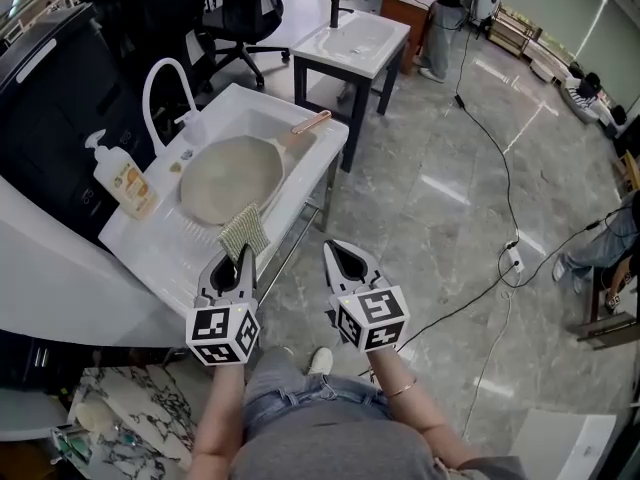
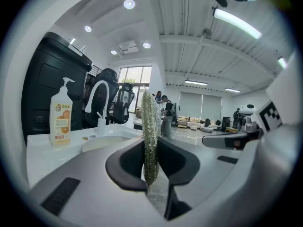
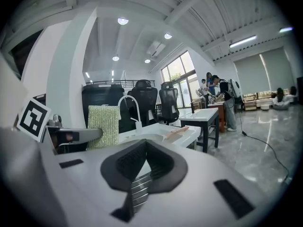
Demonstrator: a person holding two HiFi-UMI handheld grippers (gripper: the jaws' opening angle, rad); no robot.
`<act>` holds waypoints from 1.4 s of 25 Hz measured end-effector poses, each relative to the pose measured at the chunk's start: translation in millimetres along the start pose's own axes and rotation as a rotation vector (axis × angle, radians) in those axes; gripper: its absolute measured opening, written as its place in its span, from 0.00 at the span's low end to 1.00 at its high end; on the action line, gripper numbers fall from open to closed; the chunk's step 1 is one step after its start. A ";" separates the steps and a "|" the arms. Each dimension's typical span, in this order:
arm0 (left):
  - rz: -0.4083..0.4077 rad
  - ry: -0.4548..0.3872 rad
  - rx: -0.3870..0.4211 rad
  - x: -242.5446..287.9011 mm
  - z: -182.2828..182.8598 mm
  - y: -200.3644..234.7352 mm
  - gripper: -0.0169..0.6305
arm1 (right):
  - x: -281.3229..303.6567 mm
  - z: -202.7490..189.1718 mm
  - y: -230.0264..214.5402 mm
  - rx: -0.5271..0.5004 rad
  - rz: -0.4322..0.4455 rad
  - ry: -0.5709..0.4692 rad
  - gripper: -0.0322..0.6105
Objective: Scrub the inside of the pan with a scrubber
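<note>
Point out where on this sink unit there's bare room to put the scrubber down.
The ribbed drainboard at the near end is bare, bordered by the soap bottle, the basin and the scrubber in the left gripper. The basin is crowded: the pan fills it, handle over the far rim. The faucet takes the back ledge.

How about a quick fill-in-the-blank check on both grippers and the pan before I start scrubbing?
1. The left gripper is ____ on the scrubber.
2. The right gripper has its fingers together and holds ____.
3. The pan lies in the sink, and the scrubber is ____ touching it.
Missing words: shut; nothing; not.
</note>
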State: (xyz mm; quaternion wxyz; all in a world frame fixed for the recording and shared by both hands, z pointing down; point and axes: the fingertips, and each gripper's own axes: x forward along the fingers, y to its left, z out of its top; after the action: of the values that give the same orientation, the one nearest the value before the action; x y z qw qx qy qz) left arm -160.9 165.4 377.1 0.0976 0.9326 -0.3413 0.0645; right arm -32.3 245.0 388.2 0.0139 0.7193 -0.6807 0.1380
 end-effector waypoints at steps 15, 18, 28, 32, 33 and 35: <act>0.064 0.018 0.005 37.6 9.5 28.0 0.13 | 27.3 1.9 -31.1 0.049 0.019 -0.004 0.07; 0.066 0.039 -0.012 69.1 5.5 44.0 0.13 | 56.7 2.0 -43.4 0.047 0.020 0.020 0.07; 0.087 0.064 -0.071 169.1 22.0 105.6 0.13 | 188.1 36.8 -72.0 0.036 0.055 0.068 0.07; 0.089 0.069 -0.137 194.7 18.1 132.2 0.13 | 238.5 42.5 -63.2 0.013 0.096 0.103 0.07; 0.093 0.082 -0.156 199.1 12.4 137.5 0.13 | 248.1 41.4 -60.8 0.006 0.105 0.121 0.07; 0.102 0.107 -0.187 205.2 1.9 145.5 0.13 | 262.7 39.3 -57.4 -0.005 0.119 0.151 0.07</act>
State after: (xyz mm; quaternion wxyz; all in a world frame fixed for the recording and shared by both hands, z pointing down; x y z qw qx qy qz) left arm -99.5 -71.9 433.7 0.1989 0.8961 -0.3872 0.0869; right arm 40.4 -15.2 417.2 0.0588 0.6651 -0.7195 0.1909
